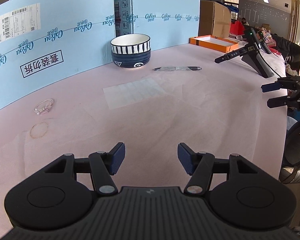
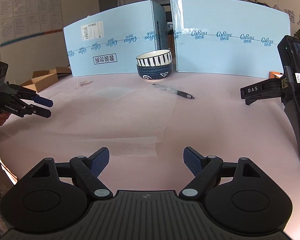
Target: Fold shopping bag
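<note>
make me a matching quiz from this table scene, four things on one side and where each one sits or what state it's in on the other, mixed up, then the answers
Things:
1. stacked bowls
2. pen
3. shopping bag
4. left gripper

Places or states:
A. lies flat and see-through on the pink table cover
B. open, nothing between its fingers
C. stands against the blue cardboard boxes, at the gap between them
D. lies on the cover just in front of the bowls

Pairs: 1-C, 2-D, 3-A, 4-B
</note>
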### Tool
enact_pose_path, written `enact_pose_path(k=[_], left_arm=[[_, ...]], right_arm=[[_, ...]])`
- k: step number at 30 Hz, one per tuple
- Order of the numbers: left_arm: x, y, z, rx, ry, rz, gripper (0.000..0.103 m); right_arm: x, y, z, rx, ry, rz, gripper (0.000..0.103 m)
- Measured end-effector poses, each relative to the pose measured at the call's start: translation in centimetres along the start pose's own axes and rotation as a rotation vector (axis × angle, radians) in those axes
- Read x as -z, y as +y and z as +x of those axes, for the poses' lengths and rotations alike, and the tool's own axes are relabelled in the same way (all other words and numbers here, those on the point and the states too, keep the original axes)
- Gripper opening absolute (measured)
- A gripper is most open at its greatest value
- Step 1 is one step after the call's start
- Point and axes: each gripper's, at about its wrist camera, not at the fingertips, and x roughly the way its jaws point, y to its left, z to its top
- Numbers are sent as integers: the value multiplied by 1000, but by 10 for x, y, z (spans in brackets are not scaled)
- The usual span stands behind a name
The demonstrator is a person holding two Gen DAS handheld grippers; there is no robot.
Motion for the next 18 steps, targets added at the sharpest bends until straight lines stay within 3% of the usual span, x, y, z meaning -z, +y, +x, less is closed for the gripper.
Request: enact_pose_path(k=[3, 5, 9, 10, 11, 18], left_arm=[[-1, 4, 1, -25, 8, -13, 56], [-2, 5, 1, -38, 11, -18, 56], [-3, 7, 4, -49, 19, -26, 57], [-3, 8, 6, -48, 22, -27, 57], [-4, 7, 8, -47, 27, -27, 57], [-6, 2, 11, -41, 29, -7, 57]], right_arm=[[-5, 3, 14, 42, 39, -21, 77], [-8, 7, 18, 66, 67, -7, 66], [-15, 12, 15, -3, 61, 65, 27], [-16, 12, 16, -3, 64, 81, 11], [-16, 12, 15, -2, 67, 109, 5], [-22, 11, -9, -18, 27, 286, 3]])
